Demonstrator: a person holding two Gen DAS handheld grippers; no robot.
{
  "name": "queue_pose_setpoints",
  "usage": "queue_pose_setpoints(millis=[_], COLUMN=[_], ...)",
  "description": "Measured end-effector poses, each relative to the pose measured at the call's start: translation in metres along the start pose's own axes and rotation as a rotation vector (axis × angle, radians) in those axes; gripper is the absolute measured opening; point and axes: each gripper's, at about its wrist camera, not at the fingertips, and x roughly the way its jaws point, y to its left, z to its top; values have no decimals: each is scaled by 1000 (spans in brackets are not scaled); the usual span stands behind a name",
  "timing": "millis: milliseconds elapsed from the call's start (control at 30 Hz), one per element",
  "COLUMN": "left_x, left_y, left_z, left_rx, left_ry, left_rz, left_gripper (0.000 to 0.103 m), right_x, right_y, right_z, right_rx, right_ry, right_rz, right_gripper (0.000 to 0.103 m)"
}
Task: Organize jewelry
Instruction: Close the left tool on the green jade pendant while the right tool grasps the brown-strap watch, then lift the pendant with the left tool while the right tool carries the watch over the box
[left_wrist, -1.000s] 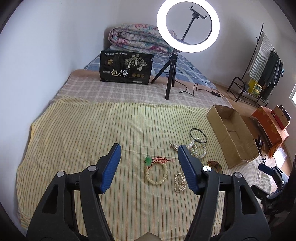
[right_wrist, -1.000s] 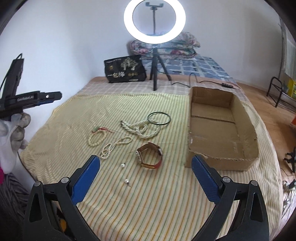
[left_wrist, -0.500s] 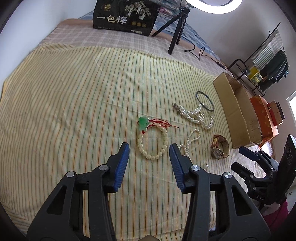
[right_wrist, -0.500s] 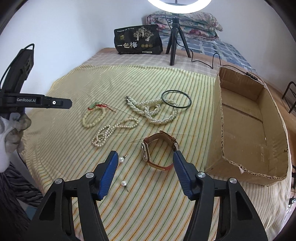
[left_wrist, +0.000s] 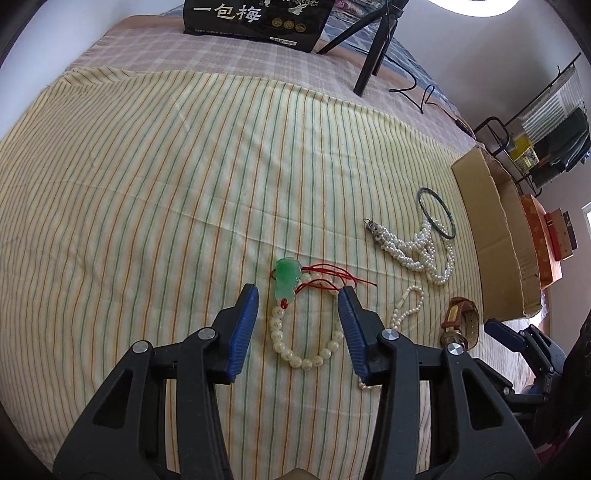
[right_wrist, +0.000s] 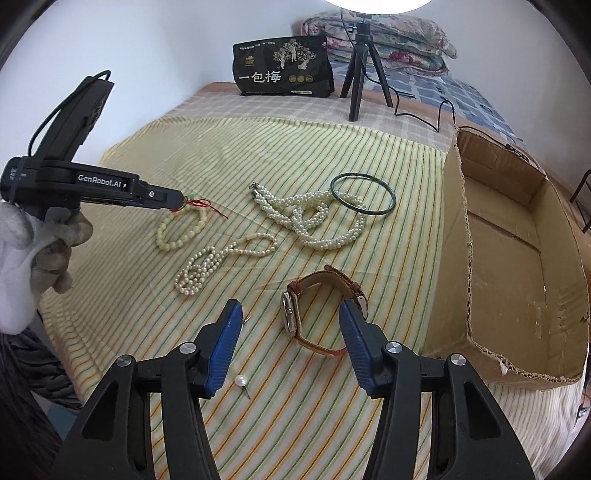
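A: Both tongs have come down toward the bed since a second ago, and both have narrowed; the right tongs (right_wrist: 290, 332) have just been closing further.

B: What lies under them, biggest first?

A: A bed spread with a striped yellow sheet (left_wrist: 147, 184). At its right side sits an open cardboard box (right_wrist: 517, 258). Between the box and the left tongs (left_wrist: 297, 325) the jewelry lies loose on the sheet: a twisted pearl necklace (right_wrist: 314, 218) overlapping a dark green bangle (right_wrist: 364, 194), a thinner pearl strand (right_wrist: 218, 262), a pale bead bracelet (left_wrist: 306, 343) with a green pendant (left_wrist: 286, 278) and red cord, a brown-strapped watch (right_wrist: 317, 310), and a pearl earring (right_wrist: 241, 382).

B: And the tongs themselves?

A: Left tongs stand about half open, straddling the bead bracelet, pads apart from it. Right tongs are also half open around the watch; the right pad looks close to the strap, perhaps touching, though I cannot tell for sure. A gloved hand (right_wrist: 33, 254) holds the left tool.
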Motion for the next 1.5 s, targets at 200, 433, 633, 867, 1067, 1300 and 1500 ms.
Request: queue_pose_setpoints(millis=[200,433,633,867,1067,1300,1500], left_x=[5,12,19,21,22,19,16], left_y=[0,3,6,6,7,10,11], left_z=[-1,5,12,10,11,10,10], left_rx=[12,-4,-17,16,22,23,15], left_ry=[14,17,21,19,7,-7,-18], left_rz=[-3,-1,1,44,55,68,59], left_gripper=[46,46,36,19,15,15,15], right_x=[5,15,17,23,29,32,31], right_y=[-3,-4,-4,-6,-5,-9,-9], right_z=[0,-1,-3,-2,-4,-5,-3], right_rx=[-11,-4,1,4,-5,7,20], right_ry=[11,35,44,73,98,107,101], right_rz=[-6,-15,-14,-7,-2,21,37], right_gripper=[53,53,53,47,33,15,10])
